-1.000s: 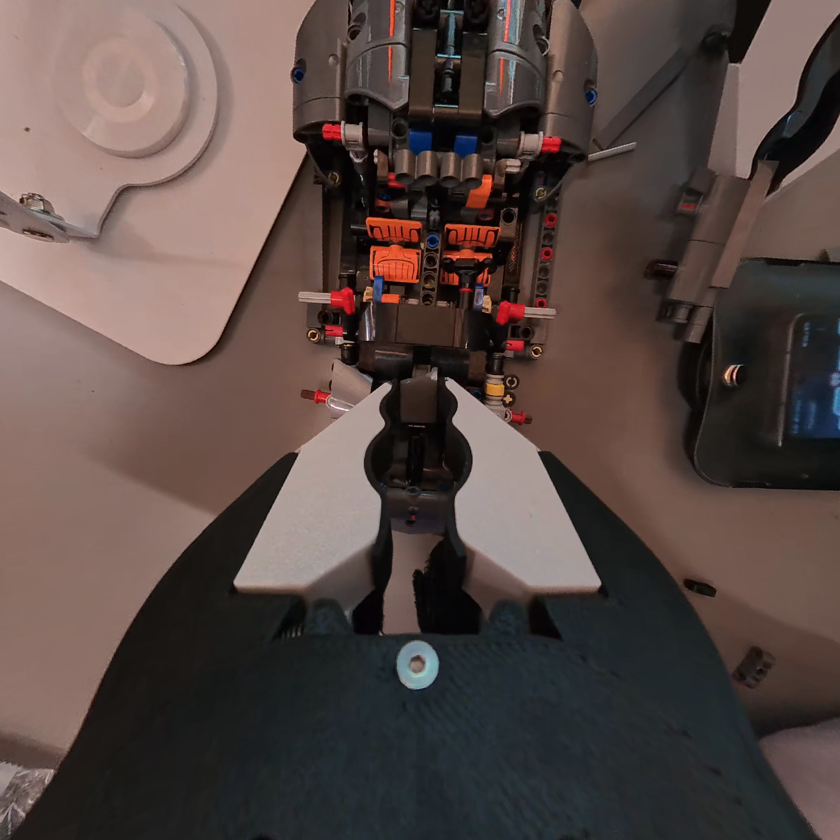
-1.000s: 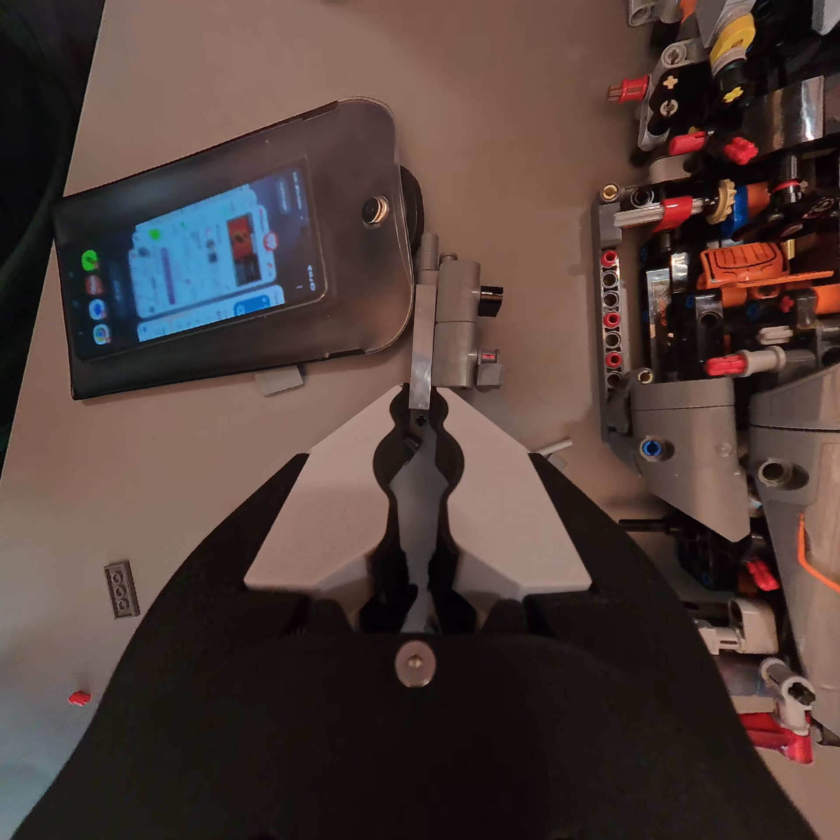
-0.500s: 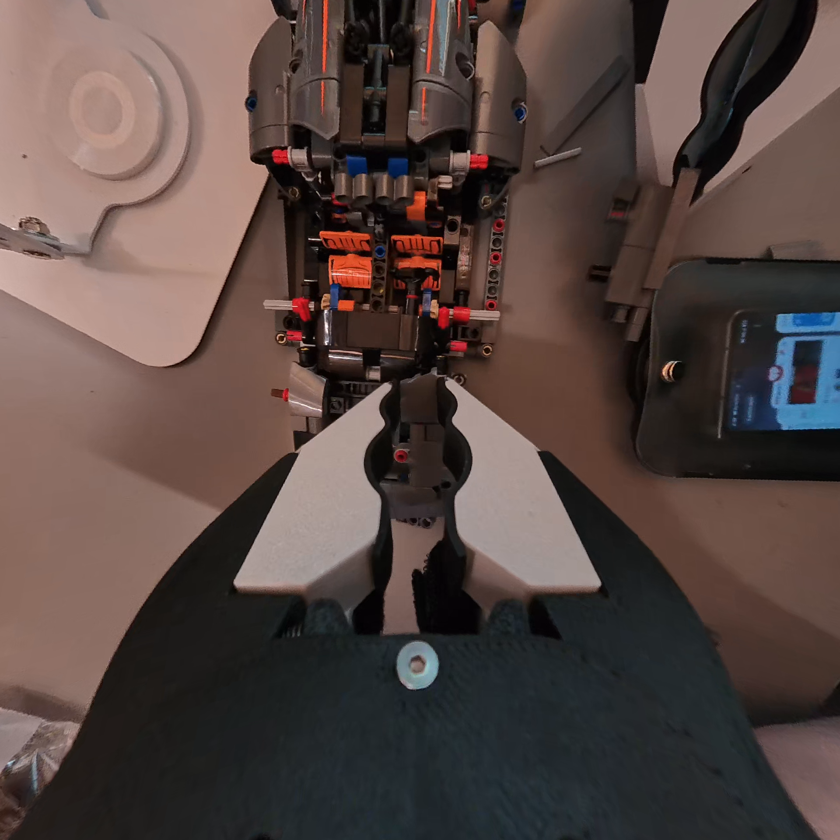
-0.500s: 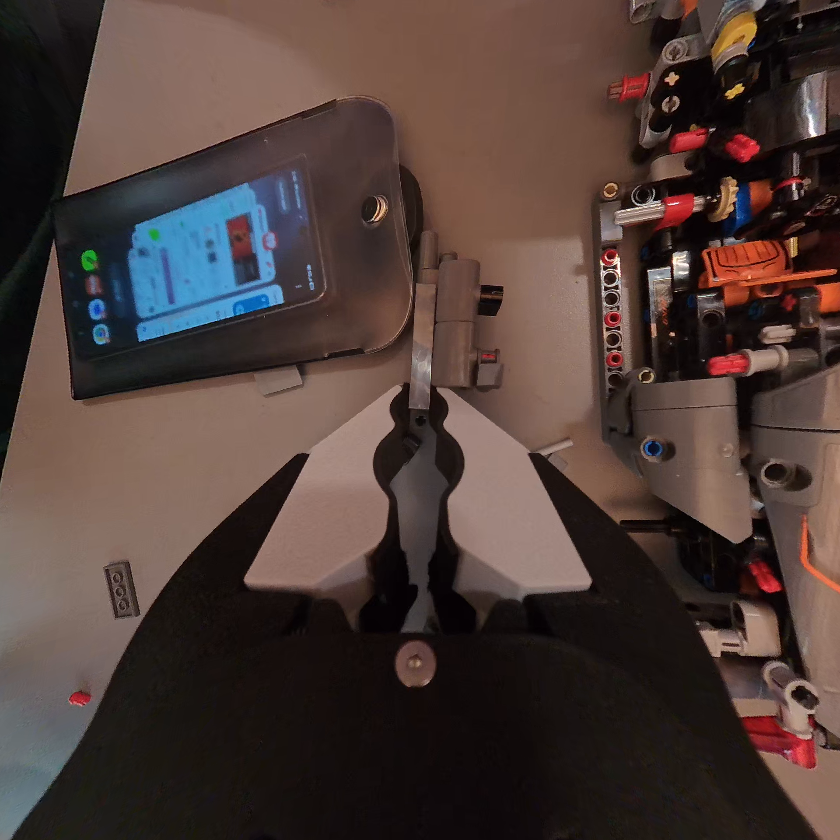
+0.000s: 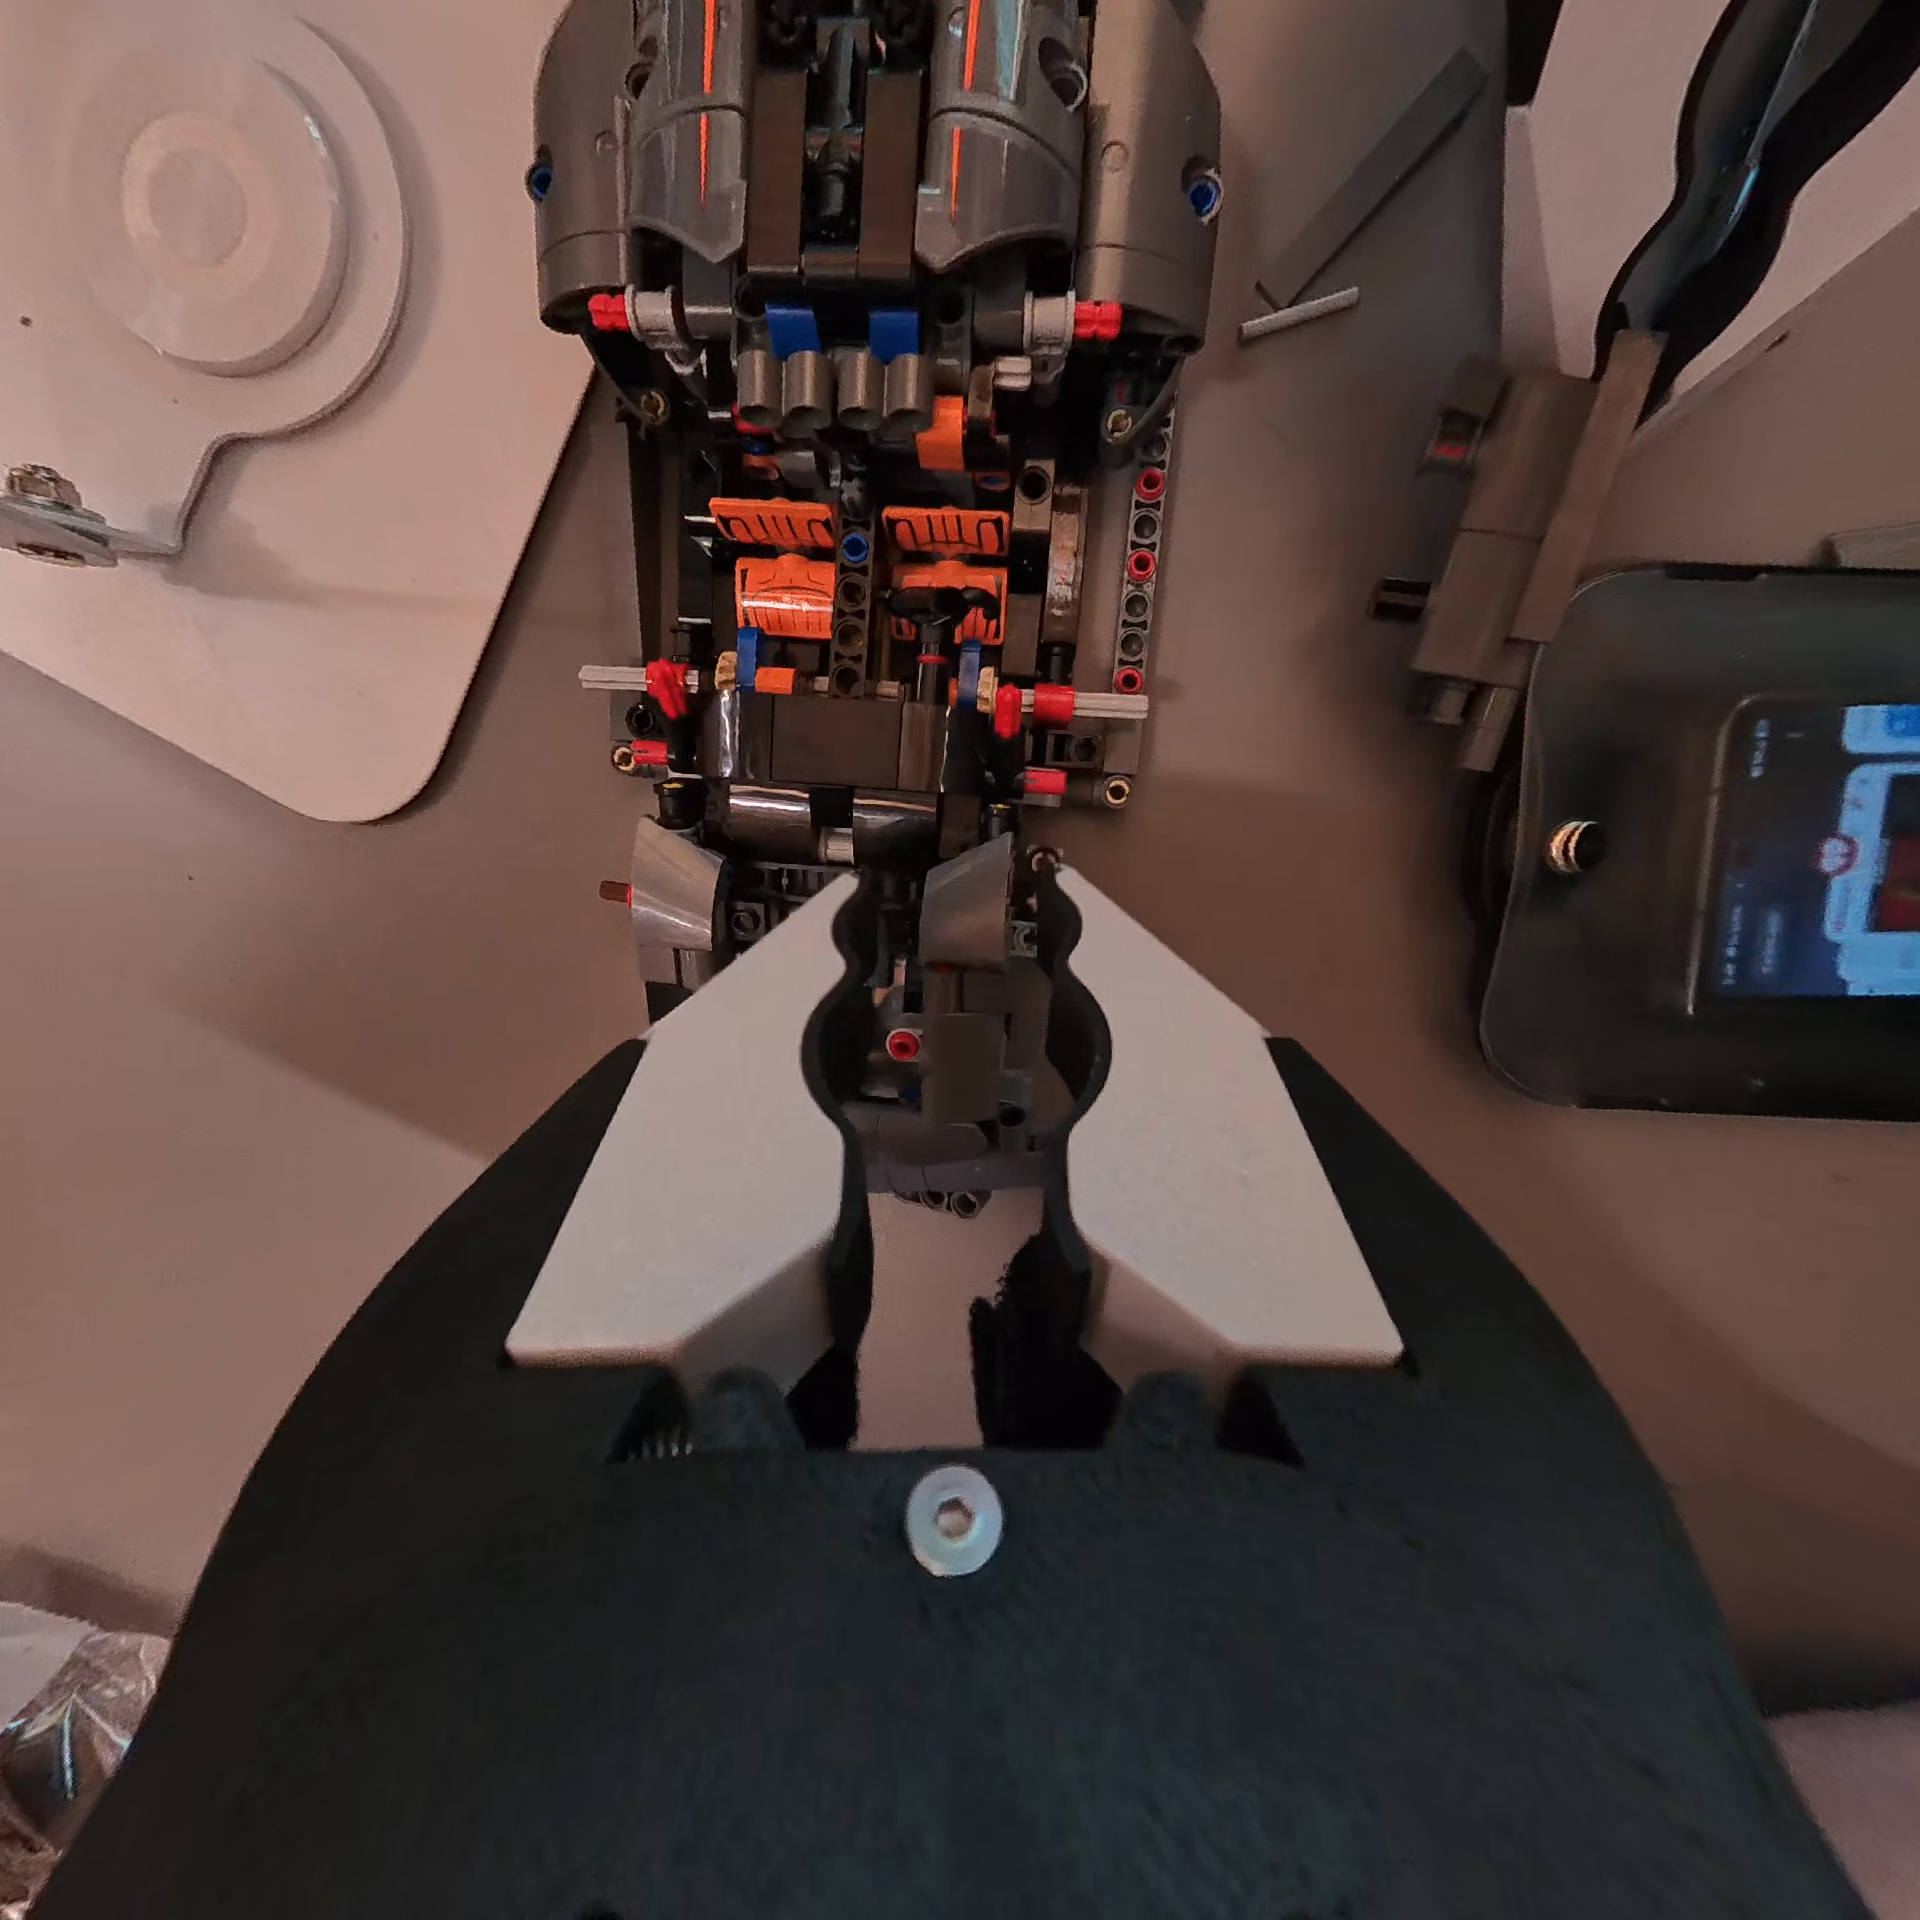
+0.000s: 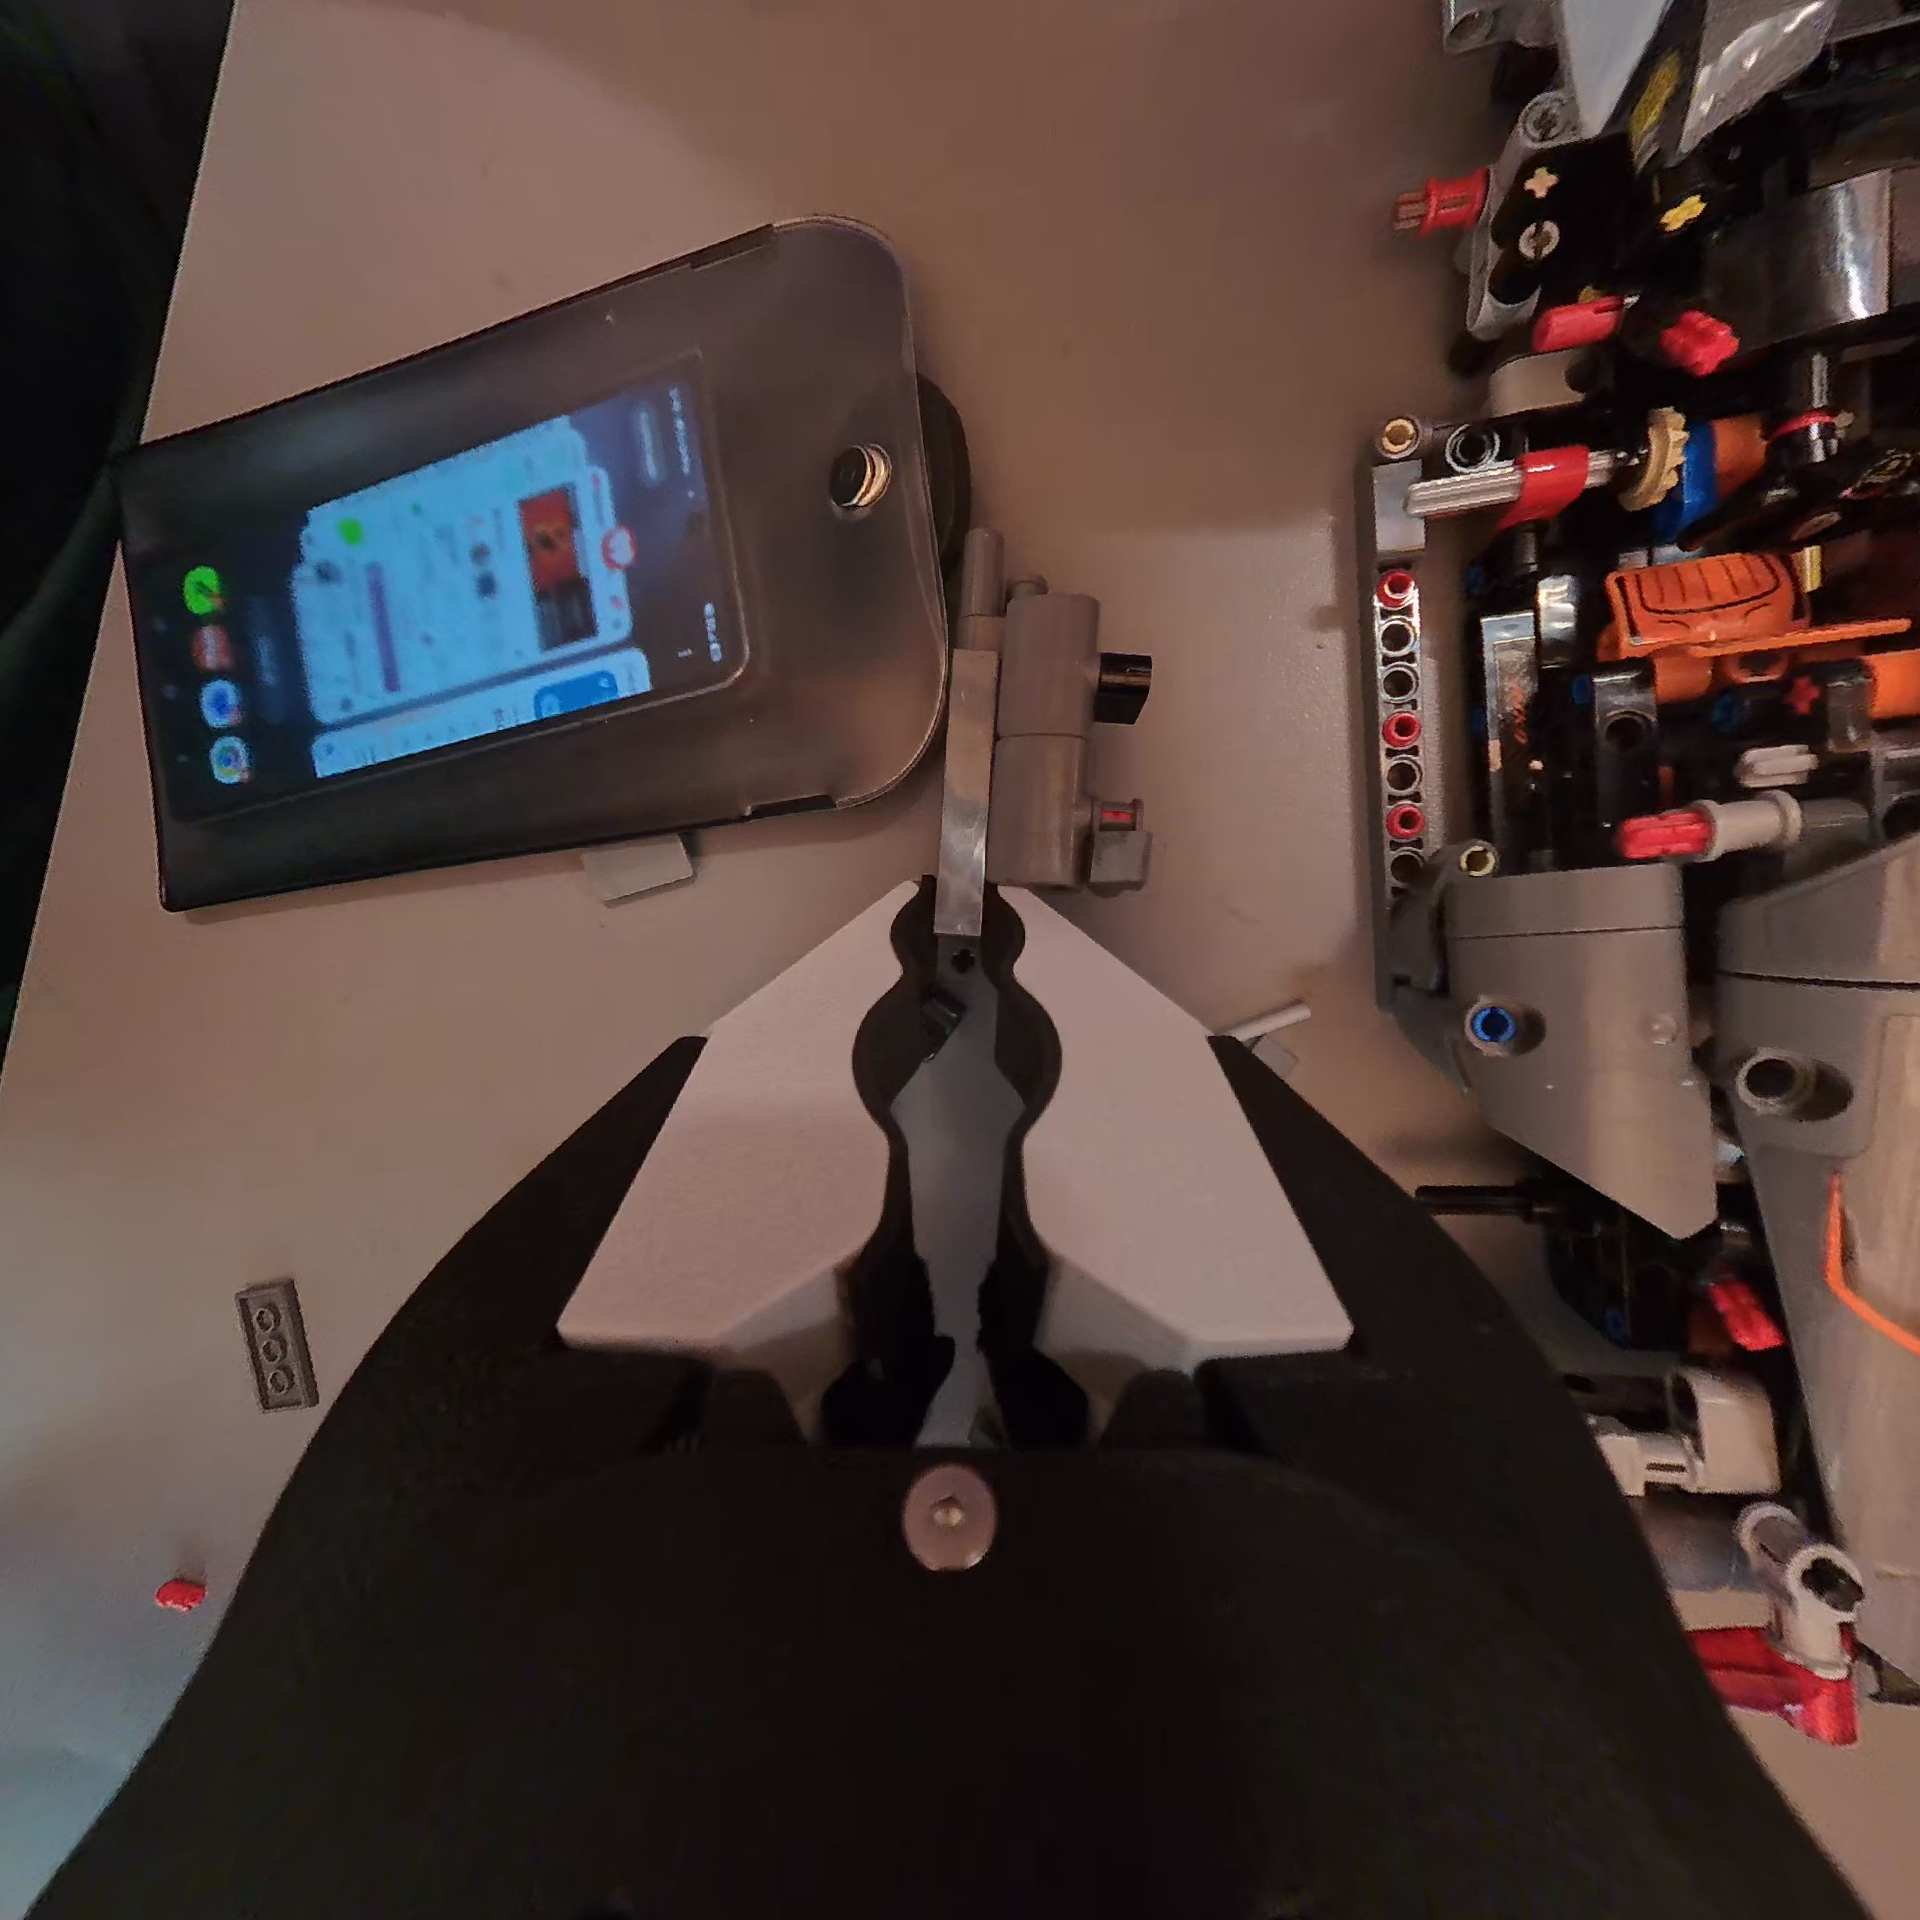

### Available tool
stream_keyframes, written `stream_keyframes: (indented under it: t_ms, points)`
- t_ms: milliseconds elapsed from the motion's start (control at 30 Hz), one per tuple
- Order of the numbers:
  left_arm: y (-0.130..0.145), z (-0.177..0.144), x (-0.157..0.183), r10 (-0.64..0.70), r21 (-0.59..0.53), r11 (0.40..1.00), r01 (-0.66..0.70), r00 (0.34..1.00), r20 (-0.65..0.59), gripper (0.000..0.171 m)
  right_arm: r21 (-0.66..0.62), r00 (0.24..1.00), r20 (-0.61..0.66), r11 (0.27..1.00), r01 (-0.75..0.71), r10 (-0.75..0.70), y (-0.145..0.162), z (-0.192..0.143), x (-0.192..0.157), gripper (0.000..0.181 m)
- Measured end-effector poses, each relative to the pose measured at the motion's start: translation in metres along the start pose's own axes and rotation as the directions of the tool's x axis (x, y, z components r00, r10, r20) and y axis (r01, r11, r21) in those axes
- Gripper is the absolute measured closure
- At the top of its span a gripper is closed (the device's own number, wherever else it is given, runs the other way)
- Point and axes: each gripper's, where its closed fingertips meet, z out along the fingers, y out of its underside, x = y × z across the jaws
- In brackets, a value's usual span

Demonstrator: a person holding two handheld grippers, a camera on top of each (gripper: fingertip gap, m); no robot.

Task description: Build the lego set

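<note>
The grey, black and orange lego car (image 5: 862,582) lies lengthwise ahead of my left gripper (image 5: 954,883). The jaws stand a little apart around the car's front end, shut on its grey nose pieces (image 5: 966,1039). The car also shows along the right edge of the right wrist view (image 6: 1621,935). My right gripper (image 6: 961,909) is shut on the thin grey panel (image 6: 964,810) of a small grey sub-assembly (image 6: 1049,727), held beside the car. The left wrist view shows that sub-assembly (image 5: 1527,540) at the right, with the right gripper's fingers (image 5: 1818,343) behind it.
A phone in a dark pouch (image 6: 468,623) lies left of the sub-assembly and also shows in the left wrist view (image 5: 1766,831). A white plate with a round disc (image 5: 260,416) lies left of the car. Loose parts lie around: a grey three-hole piece (image 6: 275,1345), a red pin (image 6: 179,1593), a grey axle (image 5: 1299,312). Spacing between my two grippers at the tips: around 15 centimetres. The left gripper is farther from the grey axle (image 5: 1299,312), some 12 centimetres, than the right, some 6 centimetres.
My left gripper slid back along the car toward its nose, then drew in closer, and its jaws now stand a little wider. The right gripper and its sub-assembly have hardly moved.
</note>
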Motion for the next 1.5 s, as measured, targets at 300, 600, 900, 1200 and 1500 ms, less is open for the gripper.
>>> stream_keyframes:
  t_ms: [300, 600, 900, 1200, 1500]
  points:
    - [0.006, -0.018, -0.001, 0.015, 0.058, 0.998, -0.019, 0.998, 0.066, 0.147, -0.001, 1.0, 0.0, 1.0, 0.0, 0.0, 0.0, 0.0, 0.0, 0.176]
    - [-0.002, -0.021, 0.006, 0.121, 0.116, 0.983, -0.14, 0.98, 0.156, 0.156, -0.003, 1.0, 0.001, 1.0, -0.002, 0.002, 0.001, 0.0, 0.001, 0.176]
    - [0.008, -0.013, 0.004, 0.119, 0.104, 0.985, -0.137, 0.979, 0.163, 0.162, -0.004, 1.0, 0.001, 1.0, -0.002, 0.002, 0.001, 0.0, 0.001, 0.176]
    - [0.008, -0.013, 0.005, 0.152, 0.099, 0.98, -0.175, 0.968, 0.2, 0.167, -0.006, 1.0, 0.001, 1.0, -0.001, 0.001, 0.001, 0.0, 0.0, 0.176]
    - [0.01, -0.011, 0.005, 0.174, 0.093, 0.975, -0.202, 0.953, 0.247, 0.168, -0.006, 1.0, 0.001, 1.0, -0.003, 0.003, 0.001, 0.0, 0.0, 0.176]
